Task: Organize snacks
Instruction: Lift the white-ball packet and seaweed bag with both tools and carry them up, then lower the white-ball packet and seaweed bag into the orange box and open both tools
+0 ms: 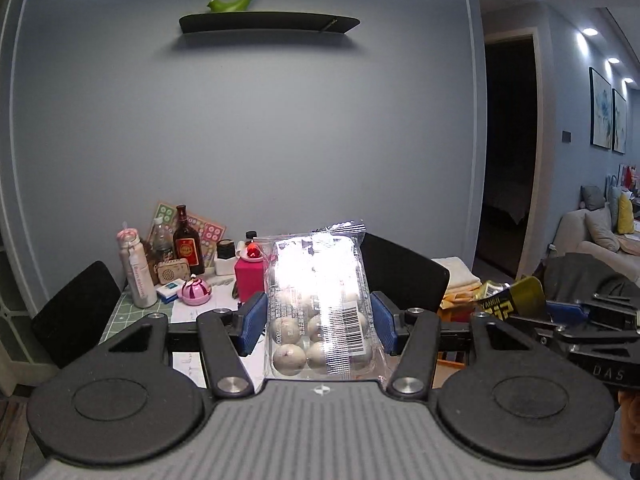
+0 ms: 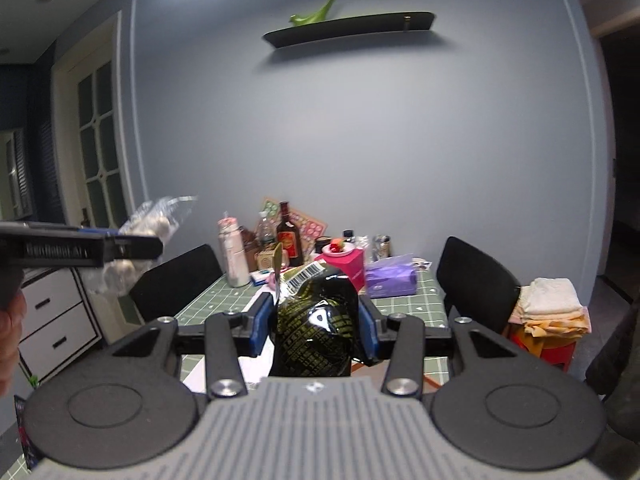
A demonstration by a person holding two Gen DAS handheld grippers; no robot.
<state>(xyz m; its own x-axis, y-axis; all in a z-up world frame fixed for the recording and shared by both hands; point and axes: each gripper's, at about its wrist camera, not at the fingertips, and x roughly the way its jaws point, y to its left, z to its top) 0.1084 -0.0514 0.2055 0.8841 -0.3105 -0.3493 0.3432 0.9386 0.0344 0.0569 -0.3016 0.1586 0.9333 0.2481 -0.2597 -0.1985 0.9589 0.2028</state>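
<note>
My left gripper (image 1: 319,322) is shut on a clear plastic pack of round white snack balls (image 1: 320,300), held upright above the table. It also shows at the left of the right wrist view (image 2: 132,246), with the clear pack (image 2: 154,220). My right gripper (image 2: 315,325) is shut on a black and gold snack bag (image 2: 316,328) with a barcode at its top. That bag also shows at the right of the left wrist view (image 1: 510,298).
A green-checked table (image 2: 404,304) by the grey wall holds bottles (image 2: 289,236), a pink box (image 2: 348,262), a purple tissue pack (image 2: 390,276) and papers. Black chairs (image 2: 476,280) stand at both sides. Folded towels (image 2: 550,304) lie on a red stool. White drawers (image 2: 56,320) stand at the left.
</note>
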